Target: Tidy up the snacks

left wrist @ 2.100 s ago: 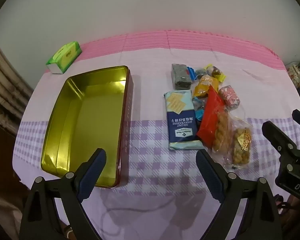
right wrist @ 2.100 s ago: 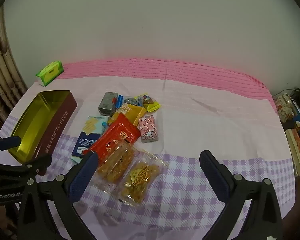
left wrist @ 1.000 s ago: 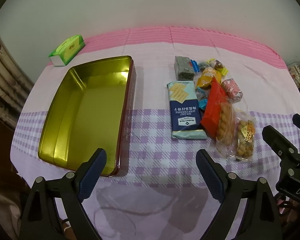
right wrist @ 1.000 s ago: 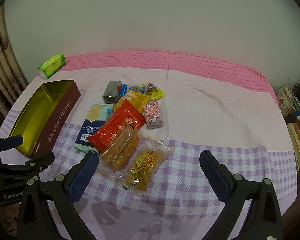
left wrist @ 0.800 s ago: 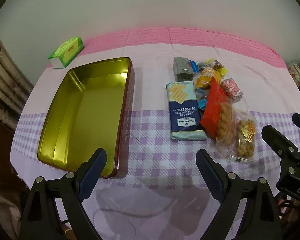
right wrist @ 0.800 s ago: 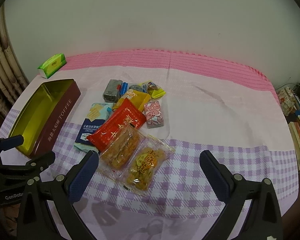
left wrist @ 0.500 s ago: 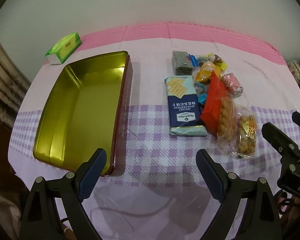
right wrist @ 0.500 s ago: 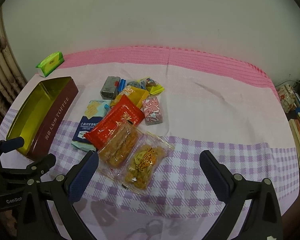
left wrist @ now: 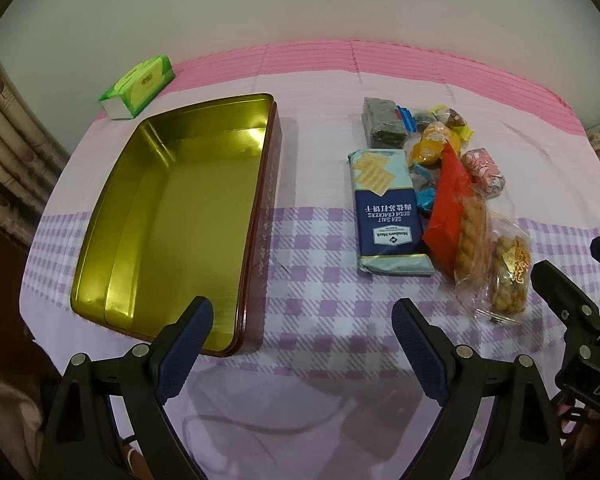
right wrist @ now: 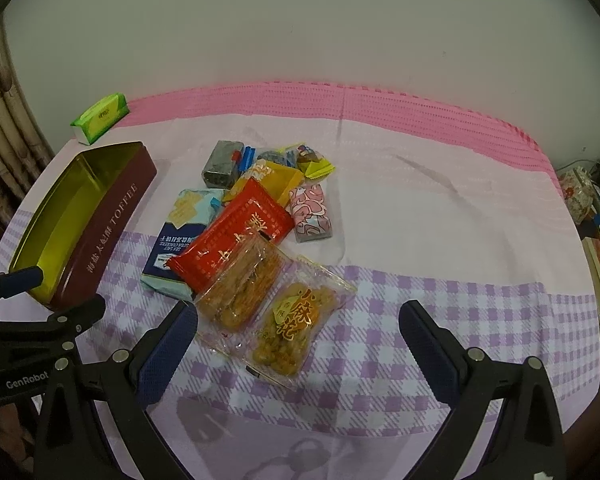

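While both grippers hang spread and empty over the near edge, the snacks lie loose on the pink, lilac-checked tablecloth point(left wrist: 324, 300).

Largest: open rectangular metal tin point(left wrist: 180, 216), gold inside, maroon outside, lettered TOFFEE, at the cloth's left, nothing in it. Left gripper point(left wrist: 300, 320), blue-padded fingers wide apart, just before the tin's near right corner. Right gripper point(right wrist: 298, 326), fingers wide apart, above the nearest snack bags. Snack pile, right of the tin and apart from it: blue soda-cracker packet point(left wrist: 388, 208); red foil packet point(right wrist: 232, 236) overlapping it; clear bag of fried dough twists point(right wrist: 240, 288); clear bag of golden nuggets point(right wrist: 292, 328); yellow packet point(right wrist: 272, 180); dark grey packet point(left wrist: 382, 122); pink patterned packet point(right wrist: 310, 212); small wrapped sweets point(left wrist: 454, 120). Green tissue pack point(left wrist: 140, 84), far left corner.
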Demonstrator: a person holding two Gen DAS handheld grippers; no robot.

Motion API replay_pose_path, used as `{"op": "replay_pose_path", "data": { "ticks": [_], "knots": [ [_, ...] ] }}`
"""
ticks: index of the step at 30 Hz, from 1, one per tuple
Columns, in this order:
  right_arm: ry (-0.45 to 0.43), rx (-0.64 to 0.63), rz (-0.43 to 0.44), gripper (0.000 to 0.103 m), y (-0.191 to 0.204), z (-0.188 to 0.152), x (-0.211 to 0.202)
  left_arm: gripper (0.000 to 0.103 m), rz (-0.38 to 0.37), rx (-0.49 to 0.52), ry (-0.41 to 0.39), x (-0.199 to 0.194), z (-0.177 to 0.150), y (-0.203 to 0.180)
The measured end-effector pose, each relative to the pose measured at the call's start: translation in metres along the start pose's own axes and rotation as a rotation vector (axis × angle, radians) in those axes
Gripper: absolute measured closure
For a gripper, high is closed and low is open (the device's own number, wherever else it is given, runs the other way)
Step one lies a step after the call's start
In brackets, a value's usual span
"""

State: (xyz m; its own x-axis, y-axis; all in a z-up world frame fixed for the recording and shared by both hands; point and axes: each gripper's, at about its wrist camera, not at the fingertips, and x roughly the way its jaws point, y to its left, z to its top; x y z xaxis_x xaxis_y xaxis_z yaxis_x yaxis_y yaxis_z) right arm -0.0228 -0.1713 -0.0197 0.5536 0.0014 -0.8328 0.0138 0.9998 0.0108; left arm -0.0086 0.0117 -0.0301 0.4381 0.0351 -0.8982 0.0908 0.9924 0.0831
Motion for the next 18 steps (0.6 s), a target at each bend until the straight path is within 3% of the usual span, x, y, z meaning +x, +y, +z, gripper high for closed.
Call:
{"op": "replay_pose_path", "data": {
  "ticks": [18],
  "knots": [
    [0.012, 0.004, 0.005, 0.006, 0.0017, -0.0004, 0.0026, 0.012, 0.01, 0.007, -0.004, 0.0014, 0.0002, 0.0001]
  ]
}}
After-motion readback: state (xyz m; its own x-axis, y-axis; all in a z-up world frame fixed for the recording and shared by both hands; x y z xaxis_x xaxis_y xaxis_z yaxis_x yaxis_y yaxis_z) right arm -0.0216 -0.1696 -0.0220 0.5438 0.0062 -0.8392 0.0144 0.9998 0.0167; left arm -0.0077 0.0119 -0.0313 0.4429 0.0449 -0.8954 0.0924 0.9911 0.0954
